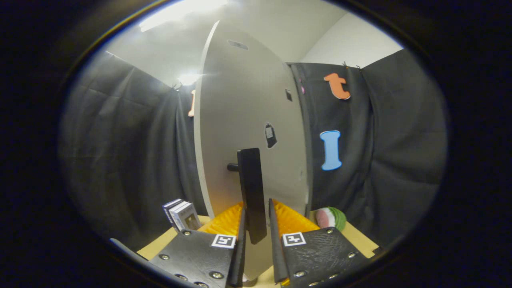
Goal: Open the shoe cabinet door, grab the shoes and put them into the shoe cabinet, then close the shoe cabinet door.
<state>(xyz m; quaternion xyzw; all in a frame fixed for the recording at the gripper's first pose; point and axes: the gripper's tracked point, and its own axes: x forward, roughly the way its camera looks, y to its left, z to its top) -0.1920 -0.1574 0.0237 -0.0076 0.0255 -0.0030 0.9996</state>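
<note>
Evidently the gripper [256, 236] straddled the flat black bar handle [252, 192] of the pale grey cabinet door [244, 120]. Its jaws stood slightly spread around the handle, seemingly not pinching, probably for swinging the door.

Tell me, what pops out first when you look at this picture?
A tall white cabinet door stands right ahead. Its black handle sits between the tongs, whose fingers flank it with small gaps. A watermelon-like toy lies to the door's right, and small boxes to its left.

cabinet door [248, 120] pale grey | handle [253, 192] black | watermelon toy [331, 218] green-red | table [360, 236] tan
</note>
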